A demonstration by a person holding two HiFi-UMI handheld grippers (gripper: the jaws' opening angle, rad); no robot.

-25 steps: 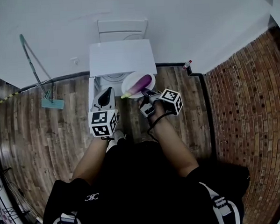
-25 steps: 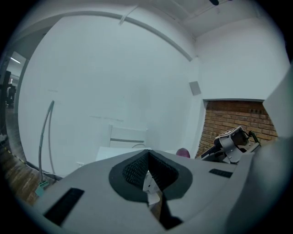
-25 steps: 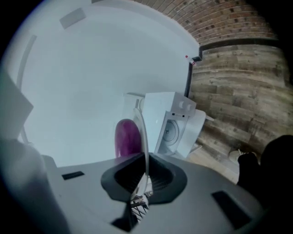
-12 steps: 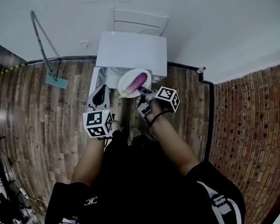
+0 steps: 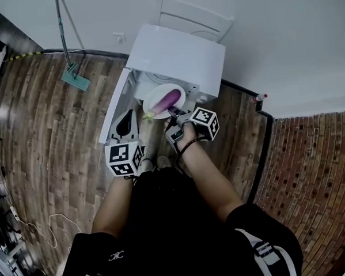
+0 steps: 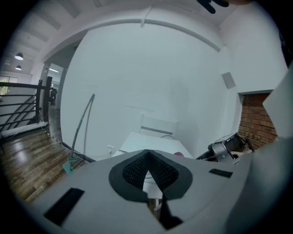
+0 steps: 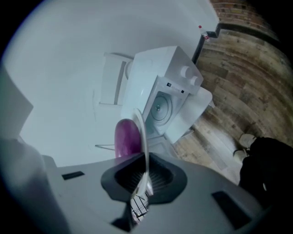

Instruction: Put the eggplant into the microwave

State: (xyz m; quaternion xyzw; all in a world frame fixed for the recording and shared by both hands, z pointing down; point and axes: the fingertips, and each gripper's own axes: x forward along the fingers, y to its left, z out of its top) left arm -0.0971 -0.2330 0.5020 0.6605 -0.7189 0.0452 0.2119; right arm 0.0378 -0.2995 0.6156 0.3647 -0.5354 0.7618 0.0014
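Person in black clothing stands over the scene, both forearms reaching forward and down, white shoes (image 5: 162, 162) on the wood-plank floor (image 5: 46, 141). Left hand-held gripper (image 5: 130, 115): jaws pressed together at the tips, nothing between them; it hangs just beside the open white microwave door (image 5: 114, 109), not touching it as far as can be seen. Right hand-held gripper (image 5: 172, 112): jaws pinched on the near rim of a round white plate (image 5: 157, 96). The right gripper view shows the plate edge-on, rising up from between the pads. The glossy purple eggplant (image 5: 170, 98) lies on that plate, green stem end pointing towards the person's left, held in the air at the mouth of the boxy white microwave (image 5: 179, 50). The microwave sits low on the floor against the wall, door swung out to the person's left, pale cavity and round turntable (image 7: 160, 108) exposed, two knobs (image 7: 185, 71) on the front panel. Beyond it, a white chair-like frame (image 5: 195, 15) against the white wall. A green-headed mop (image 5: 77, 77) leans on the wall to the left; brick wall (image 5: 313, 173) to the right.
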